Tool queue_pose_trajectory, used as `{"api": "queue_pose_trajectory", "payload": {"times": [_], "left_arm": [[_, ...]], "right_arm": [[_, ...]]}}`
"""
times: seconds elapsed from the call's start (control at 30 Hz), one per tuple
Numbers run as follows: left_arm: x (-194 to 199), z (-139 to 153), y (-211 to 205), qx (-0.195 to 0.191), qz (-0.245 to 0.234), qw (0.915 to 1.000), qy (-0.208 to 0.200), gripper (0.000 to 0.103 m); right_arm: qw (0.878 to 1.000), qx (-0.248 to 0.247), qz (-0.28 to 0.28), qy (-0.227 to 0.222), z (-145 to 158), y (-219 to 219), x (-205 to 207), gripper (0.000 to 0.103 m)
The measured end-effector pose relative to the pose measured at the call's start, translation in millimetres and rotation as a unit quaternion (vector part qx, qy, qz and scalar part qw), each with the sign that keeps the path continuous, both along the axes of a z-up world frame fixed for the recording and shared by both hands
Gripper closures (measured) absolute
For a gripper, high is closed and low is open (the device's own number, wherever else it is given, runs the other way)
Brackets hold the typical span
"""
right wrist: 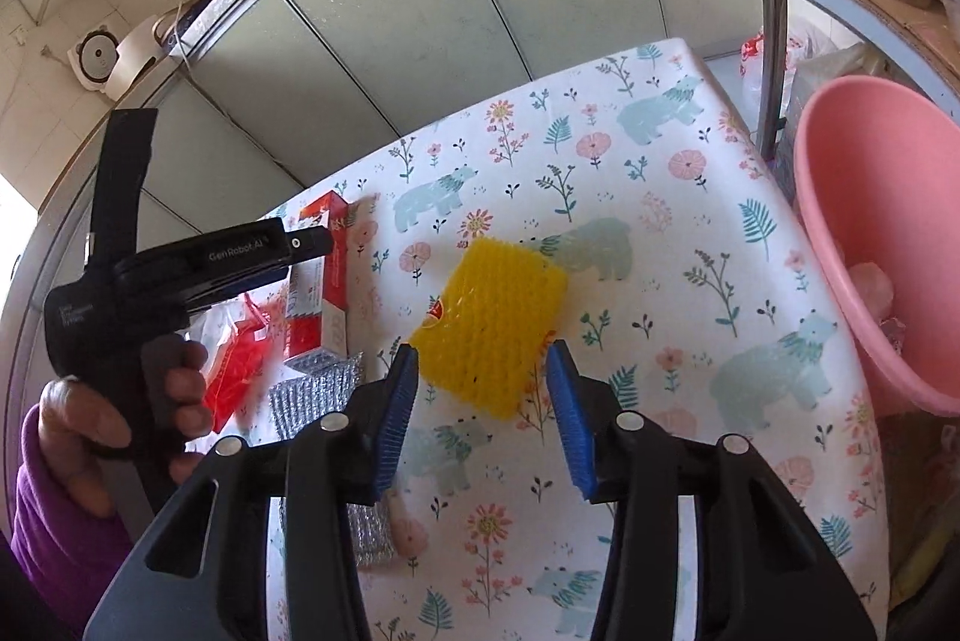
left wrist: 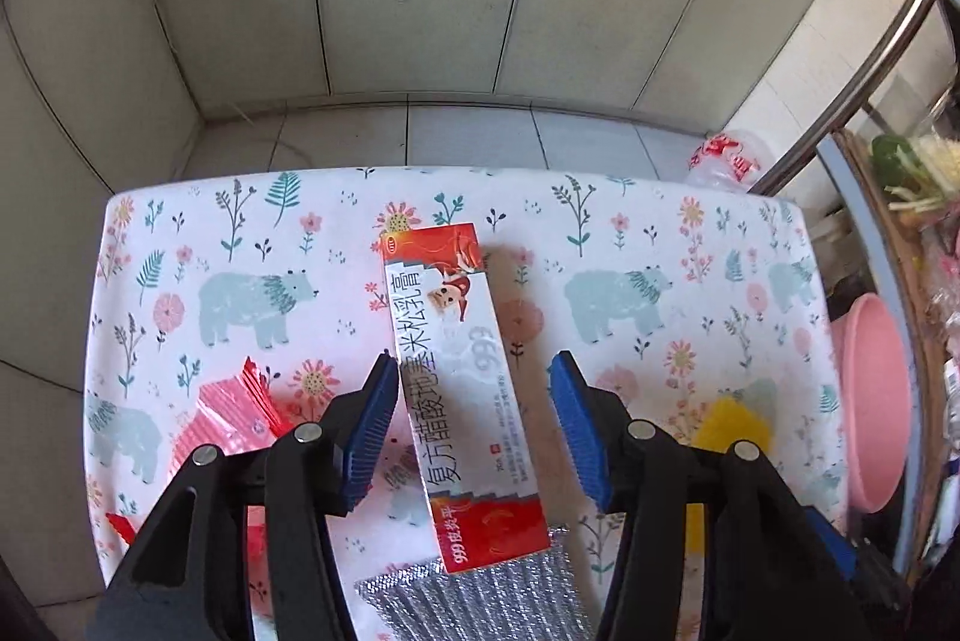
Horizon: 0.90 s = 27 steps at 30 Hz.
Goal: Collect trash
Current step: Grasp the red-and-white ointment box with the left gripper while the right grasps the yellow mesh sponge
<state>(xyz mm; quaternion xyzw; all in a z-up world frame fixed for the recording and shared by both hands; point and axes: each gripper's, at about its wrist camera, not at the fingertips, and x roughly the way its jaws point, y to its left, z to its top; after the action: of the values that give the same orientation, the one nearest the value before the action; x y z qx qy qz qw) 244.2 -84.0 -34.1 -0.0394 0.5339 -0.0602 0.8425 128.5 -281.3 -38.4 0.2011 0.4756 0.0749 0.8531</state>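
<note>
My left gripper [left wrist: 474,371] hangs with jaws apart over the red-and-white ointment box [left wrist: 459,371], which lies lengthwise between the blue pads at frame centre, untouched so far as I can tell; a red wrapper [left wrist: 231,416] sits lower left and a silver foil pouch [left wrist: 474,602] at the bottom edge. My right gripper [right wrist: 483,362] also stands open, the yellow foam net [right wrist: 489,320] just ahead of its tips on the flowered tablecloth [right wrist: 660,233]; the pink basin [right wrist: 864,197] stands at the right edge.

Left black two-finger gripper with blue ribbed pads [left wrist: 474,371]: pitched steeply downward, jaws parted wide, pads clear of any contact. In the right wrist view its body is gripped by the person's left hand [right wrist: 114,413], fingers wrapped round the handle, purple sleeve at the wrist. Right black two-finger gripper with blue ribbed pads [right wrist: 483,362]: angled downward, jaws apart, nothing clamped.
</note>
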Motion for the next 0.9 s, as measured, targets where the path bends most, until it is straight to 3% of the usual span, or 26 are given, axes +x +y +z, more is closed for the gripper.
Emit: {"api": "queue_pose_trajectory", "payload": {"times": [0.17, 0.37, 0.57, 0.73, 0.9], "left_arm": [[3, -11, -1, 0.026, 0.004, 0.9996, 0.011, 0.051], [-1, -18, 3, 0.014, -0.001, 0.9999, 0.006, 0.059], [-9, -12, 13, -0.005, -0.005, 0.9999, -0.011, 0.061], [-22, 3, 26, -0.025, -0.010, 0.9993, -0.027, 0.062], [-37, 19, 29, -0.033, -0.019, 0.9981, -0.048, 0.063]], "right_arm": [[1.000, -0.018, -0.015, 0.015, -14, 0, 11, 0.057], [1.000, 0.001, -0.017, 0.022, -28, 4, 19, 0.057], [1.000, -0.012, -0.008, 0.005, -28, 14, 22, 0.058], [1.000, -0.029, -0.006, -0.005, -21, 8, 14, 0.093], [0.999, -0.031, 0.002, -0.029, -7, 2, -3, 0.097]]}}
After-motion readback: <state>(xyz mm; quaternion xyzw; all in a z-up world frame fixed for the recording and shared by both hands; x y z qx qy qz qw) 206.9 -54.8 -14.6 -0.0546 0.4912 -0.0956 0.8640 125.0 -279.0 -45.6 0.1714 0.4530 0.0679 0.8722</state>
